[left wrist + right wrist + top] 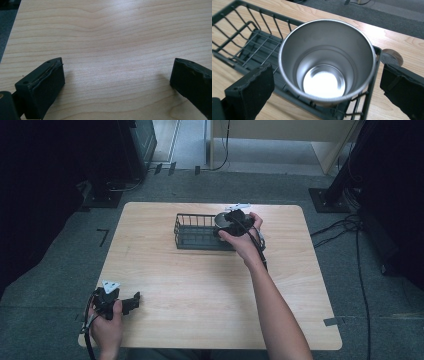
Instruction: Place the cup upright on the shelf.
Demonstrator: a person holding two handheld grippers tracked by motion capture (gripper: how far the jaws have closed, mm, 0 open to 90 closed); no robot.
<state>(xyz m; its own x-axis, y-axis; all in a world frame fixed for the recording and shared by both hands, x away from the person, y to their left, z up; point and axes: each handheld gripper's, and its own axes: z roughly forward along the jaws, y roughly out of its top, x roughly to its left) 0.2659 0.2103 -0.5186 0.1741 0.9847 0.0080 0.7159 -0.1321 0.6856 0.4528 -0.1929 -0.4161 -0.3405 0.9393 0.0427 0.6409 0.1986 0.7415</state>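
A shiny steel cup (324,62) stands upright in the right end of a black wire basket (244,42), mouth up and empty. In the high view the basket (195,232) sits at the back middle of the wooden table (200,285), with the cup (220,219) at its right end. My right gripper (327,82) is open, one jaw on each side of the cup and a small gap between each jaw and the cup's wall. My left gripper (131,301) rests at the table's front left, open over bare wood (117,75).
The rest of the basket, to the left of the cup, holds nothing. A round hole (392,56) sits in the tabletop just beyond the basket's corner. On the grey floor, cables (345,227) trail at the right and dark stands flank the table.
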